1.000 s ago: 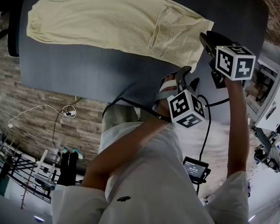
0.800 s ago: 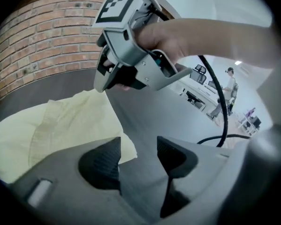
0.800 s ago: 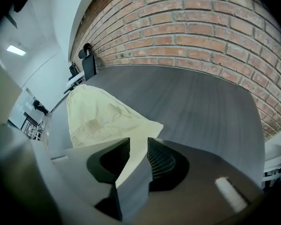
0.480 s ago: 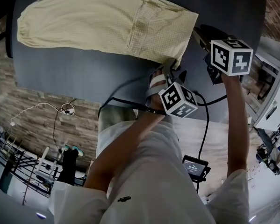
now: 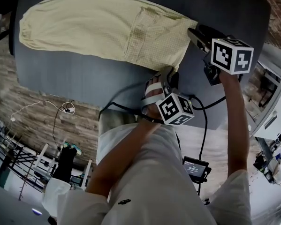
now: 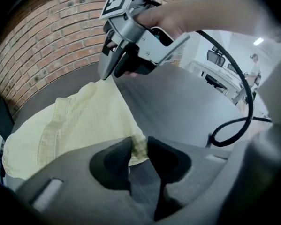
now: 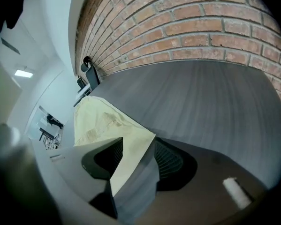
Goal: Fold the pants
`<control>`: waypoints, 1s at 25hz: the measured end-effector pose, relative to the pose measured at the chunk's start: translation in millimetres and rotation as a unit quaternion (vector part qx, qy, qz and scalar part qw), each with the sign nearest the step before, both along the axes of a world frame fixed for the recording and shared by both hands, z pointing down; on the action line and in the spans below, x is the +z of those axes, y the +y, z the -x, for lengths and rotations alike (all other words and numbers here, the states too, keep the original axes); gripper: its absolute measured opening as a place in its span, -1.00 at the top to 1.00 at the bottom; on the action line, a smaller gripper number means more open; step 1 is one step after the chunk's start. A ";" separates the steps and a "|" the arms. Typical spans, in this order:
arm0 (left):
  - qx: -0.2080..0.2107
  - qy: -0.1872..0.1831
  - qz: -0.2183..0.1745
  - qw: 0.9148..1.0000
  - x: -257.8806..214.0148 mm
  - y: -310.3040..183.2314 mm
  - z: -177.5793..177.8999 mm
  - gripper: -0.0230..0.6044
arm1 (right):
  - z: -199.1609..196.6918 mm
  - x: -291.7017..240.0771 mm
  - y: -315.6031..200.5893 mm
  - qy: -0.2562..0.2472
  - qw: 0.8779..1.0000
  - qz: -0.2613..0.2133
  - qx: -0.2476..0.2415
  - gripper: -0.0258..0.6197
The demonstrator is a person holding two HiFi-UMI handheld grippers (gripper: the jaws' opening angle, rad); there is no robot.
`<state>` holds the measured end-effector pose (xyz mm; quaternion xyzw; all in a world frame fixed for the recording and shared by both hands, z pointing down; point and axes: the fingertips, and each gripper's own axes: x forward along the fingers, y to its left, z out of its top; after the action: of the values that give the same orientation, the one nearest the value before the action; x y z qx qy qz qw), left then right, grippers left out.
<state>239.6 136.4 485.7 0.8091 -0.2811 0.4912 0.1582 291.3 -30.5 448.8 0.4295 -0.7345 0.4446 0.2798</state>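
Pale yellow pants lie flat across the dark grey table, with the waist end toward my grippers. My left gripper is at the near waist corner. In the left gripper view its jaws are closing, and the pads pinch a bunched bit of the pants' hem. My right gripper is at the far waist corner. Its jaws are opening, and the pants' corner lies loose between them with table showing beside it. The right gripper also shows in the left gripper view, above the pants.
A brick wall runs behind the table. A black cable loops from the right gripper over the table's near edge. A small screen device hangs at the person's side. A dark chair stands at the table's far end.
The left gripper came down from beside the pants onto the near waist corner and closed on it. The right gripper moved left to the far corner and opened.
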 end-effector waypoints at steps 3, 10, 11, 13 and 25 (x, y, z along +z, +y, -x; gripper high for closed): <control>-0.031 0.009 0.002 0.999 -1.0 -3.6 1.8 0.64 | 4.3 12.6 -4.1 -0.031 0.999 0.038 0.023 0.23; -0.049 0.025 0.004 0.998 -4.0 -3.2 4.9 0.77 | 17.3 18.4 1.0 -0.023 0.999 0.040 0.001 0.80; -0.051 0.028 0.009 0.998 -4.0 -3.1 5.9 0.78 | 18.1 17.0 1.8 -0.026 0.999 0.039 0.002 0.82; -0.051 0.033 0.020 0.998 -3.9 -2.8 6.8 0.78 | 18.4 14.3 3.0 -0.025 0.999 0.037 0.001 0.83; -0.003 0.116 0.075 0.990 -36.2 48.5 -47.9 0.80 | -40.6 -0.5 50.7 0.041 0.998 0.036 0.023 0.83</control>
<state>287.6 184.9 449.5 0.8459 -0.2258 0.4128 0.2512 331.9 20.2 448.3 0.4543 -0.6958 0.4590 0.3144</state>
